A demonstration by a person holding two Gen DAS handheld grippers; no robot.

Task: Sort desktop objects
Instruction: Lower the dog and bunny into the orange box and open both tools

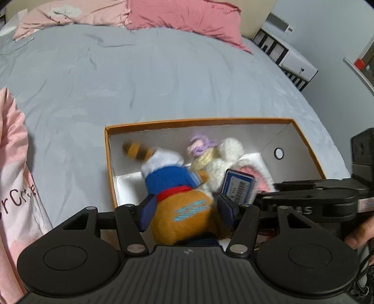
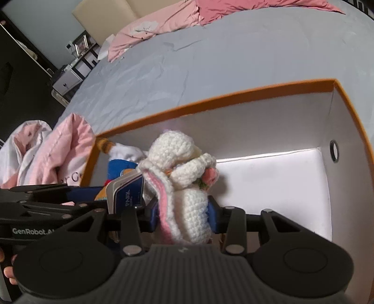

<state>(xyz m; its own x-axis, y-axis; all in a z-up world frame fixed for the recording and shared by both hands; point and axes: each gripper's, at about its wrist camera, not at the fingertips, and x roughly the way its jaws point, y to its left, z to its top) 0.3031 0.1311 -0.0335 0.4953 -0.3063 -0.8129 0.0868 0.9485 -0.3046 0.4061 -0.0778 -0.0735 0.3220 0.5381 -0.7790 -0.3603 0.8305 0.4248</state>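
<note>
An orange-rimmed cardboard box (image 1: 108, 154) (image 2: 210, 99) with a white inside lies on the bed. My left gripper (image 1: 187, 209) reaches into its near left part, and its blue pads press the sides of an orange plush toy (image 1: 187, 217) with a blue coat and a striped tail. My right gripper (image 2: 182, 215) is shut on a white crocheted bunny (image 2: 187, 187) with pink ear lining, held upright over the box's middle. A blue card pack (image 2: 127, 193) (image 1: 238, 187) leans between the two toys; I cannot tell what holds it up.
The box's right half (image 2: 268, 177) shows bare white floor. Grey bedsheet (image 1: 152, 81) spreads beyond the box, with pink pillows (image 1: 182, 16) at the head. A pink duvet (image 1: 14, 163) bunches left of the box. A white shelf unit (image 1: 294, 63) stands past the bed.
</note>
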